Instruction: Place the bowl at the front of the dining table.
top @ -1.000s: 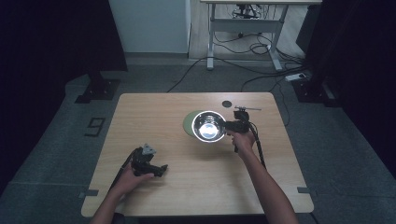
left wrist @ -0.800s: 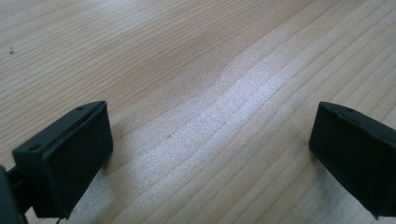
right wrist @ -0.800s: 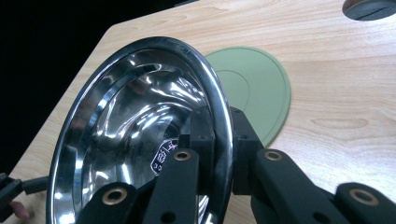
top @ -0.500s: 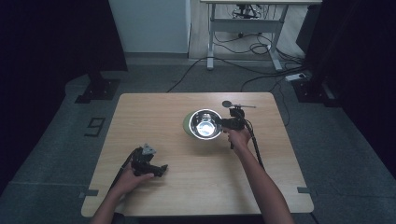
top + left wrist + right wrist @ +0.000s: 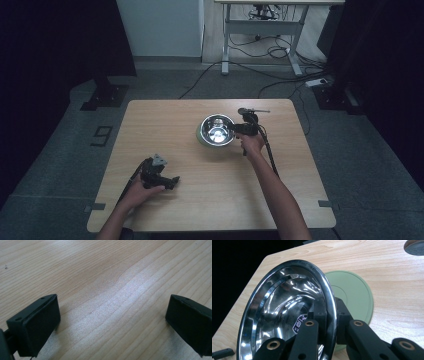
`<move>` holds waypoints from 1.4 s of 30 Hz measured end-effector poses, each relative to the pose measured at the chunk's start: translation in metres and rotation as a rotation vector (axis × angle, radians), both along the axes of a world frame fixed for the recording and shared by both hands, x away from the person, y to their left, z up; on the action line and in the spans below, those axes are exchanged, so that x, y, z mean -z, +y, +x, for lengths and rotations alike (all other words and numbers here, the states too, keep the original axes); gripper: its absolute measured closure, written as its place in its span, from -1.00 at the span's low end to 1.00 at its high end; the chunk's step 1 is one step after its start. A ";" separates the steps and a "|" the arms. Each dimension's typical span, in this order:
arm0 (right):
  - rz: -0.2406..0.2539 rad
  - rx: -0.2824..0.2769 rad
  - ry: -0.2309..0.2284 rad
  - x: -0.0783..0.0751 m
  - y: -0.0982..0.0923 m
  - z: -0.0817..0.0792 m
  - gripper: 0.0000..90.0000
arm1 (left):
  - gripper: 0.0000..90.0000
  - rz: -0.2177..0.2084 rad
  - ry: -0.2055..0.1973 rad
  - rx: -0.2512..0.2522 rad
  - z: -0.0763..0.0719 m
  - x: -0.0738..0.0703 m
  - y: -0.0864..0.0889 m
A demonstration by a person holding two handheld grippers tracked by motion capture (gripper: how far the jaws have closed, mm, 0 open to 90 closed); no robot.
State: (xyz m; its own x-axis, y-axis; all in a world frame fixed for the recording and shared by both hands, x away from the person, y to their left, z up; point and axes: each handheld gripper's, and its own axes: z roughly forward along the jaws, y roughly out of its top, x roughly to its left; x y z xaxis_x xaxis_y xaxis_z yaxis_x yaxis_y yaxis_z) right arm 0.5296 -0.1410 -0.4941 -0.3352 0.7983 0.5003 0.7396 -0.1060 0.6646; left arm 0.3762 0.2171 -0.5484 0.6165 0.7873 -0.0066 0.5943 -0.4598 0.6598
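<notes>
With its jaws pinched on the rim, one inside and one outside, the right gripper (image 5: 329, 322) has hold of the steel bowl (image 5: 287, 315). Closed hard on the thin wall, no gap visible at the pads. In the right gripper view the bowl is tipped up on edge, mouth facing the camera's left, polished inside showing a small printed label near the bottom.

High view: right gripper (image 5: 239, 129) sits at the bowl's right rim, bowl (image 5: 217, 130) at centre-right of the table (image 5: 150, 125), toward the far side. Right hand (image 5: 251, 142) is just behind the gripper, forearm coming in from the bottom edge, cable trailing along it.

Under and behind the bowl is a flat green round mat (image 5: 354, 297); bowl overlaps it, and a sliver of green (image 5: 199, 134) shows at the bowl's left in the high view. Whether the bowl's base touches the mat, can't tell.

Just beyond the right gripper, near the far table edge, a small dark disc with a thin handle (image 5: 244, 110); its edge shows at top right of the right gripper view (image 5: 415, 246). Apart from the bowl.

Left gripper (image 5: 112, 322): jaws wide apart, nothing between them, bare wood grain underneath. In the high view it (image 5: 159, 177) rests low at the near-left of the table, left hand (image 5: 140, 192) on it, well apart from the bowl.
</notes>
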 end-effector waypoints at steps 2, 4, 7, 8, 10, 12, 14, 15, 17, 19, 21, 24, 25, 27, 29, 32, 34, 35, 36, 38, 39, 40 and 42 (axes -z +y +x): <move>-0.016 -0.001 0.005 0.002 0.002 0.002 0.85 | -1.00 0.000 0.000 0.000 0.000 0.000 0.000; -0.019 -0.002 0.006 0.003 0.003 0.005 0.85 | -1.00 0.000 0.000 0.000 0.000 0.000 0.000; -0.019 -0.002 0.011 0.006 0.006 0.008 0.85 | -1.00 0.000 0.000 0.000 0.000 0.000 0.000; -0.021 -0.002 0.011 0.007 0.007 0.009 0.85 | -1.00 0.000 0.000 0.000 0.000 0.000 0.000; -0.022 -0.001 0.013 0.008 0.010 0.012 0.85 | -1.00 0.000 0.000 0.001 0.000 0.000 0.000; -0.010 0.007 0.011 0.009 0.011 0.014 0.85 | -1.00 0.000 0.000 0.000 0.000 0.000 0.000; -0.009 0.011 0.011 0.009 0.011 0.016 0.85 | -1.00 0.000 0.000 0.000 0.000 0.000 0.000; -0.010 0.014 0.013 0.009 0.012 0.017 0.85 | -1.00 0.000 0.000 0.000 0.000 0.000 0.000; -0.016 0.016 0.011 0.009 0.012 0.018 0.85 | -1.00 0.000 0.000 0.000 0.000 0.000 0.000; -0.014 0.018 0.011 0.008 0.013 0.020 0.85 | -1.00 0.001 0.000 0.000 0.000 0.000 0.000; -0.012 0.020 0.008 0.007 0.014 0.021 0.85 | -1.00 0.000 0.000 0.000 0.000 0.000 0.000; -0.017 0.021 0.004 0.006 0.014 0.022 0.85 | -1.00 0.001 0.000 0.000 0.000 0.000 0.000; -0.018 0.021 0.005 0.006 0.015 0.023 0.85 | -1.00 0.001 0.000 0.000 0.000 0.000 0.000; -0.016 0.023 0.004 0.007 0.016 0.025 0.85 | -1.00 0.001 0.000 0.000 0.000 0.000 0.000; -0.011 0.025 0.006 0.008 0.016 0.026 0.85 | -1.00 0.000 0.000 0.000 0.000 0.000 0.000; -0.013 0.032 0.006 0.012 0.017 0.029 0.85 | -1.00 0.000 0.000 -0.003 0.000 0.000 0.000; -0.015 0.034 0.008 0.015 0.018 0.031 0.85 | -1.00 0.000 0.000 -0.003 0.000 0.000 0.000; -0.016 0.037 0.009 0.016 0.018 0.032 0.85 | -1.00 0.000 0.000 -0.003 0.000 0.000 0.000; -0.017 0.040 0.009 0.017 0.018 0.033 0.85 | -1.00 0.000 0.000 -0.004 0.000 0.000 0.000; -0.019 0.046 0.015 0.019 0.018 0.036 0.85 | -1.00 0.000 0.000 -0.004 -0.001 0.000 0.000; -0.022 0.049 0.019 0.020 0.018 0.037 0.85 | -1.00 0.000 0.000 -0.004 -0.001 0.000 0.000; -0.027 0.052 0.020 0.020 0.018 0.038 0.85 | -1.00 0.000 0.000 -0.004 -0.001 0.000 0.000; -0.020 0.054 0.020 0.020 0.018 0.041 0.85 | -1.00 0.000 0.000 -0.004 -0.001 0.000 0.000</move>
State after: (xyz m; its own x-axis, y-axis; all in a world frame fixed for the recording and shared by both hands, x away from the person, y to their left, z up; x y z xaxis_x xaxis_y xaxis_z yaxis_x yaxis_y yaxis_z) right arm 0.5703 -0.1230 -0.5145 -0.2816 0.8249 0.4902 0.7460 -0.1330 0.6525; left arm 0.3756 0.2170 -0.5483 0.6134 0.7897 -0.0066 0.5962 -0.4576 0.6597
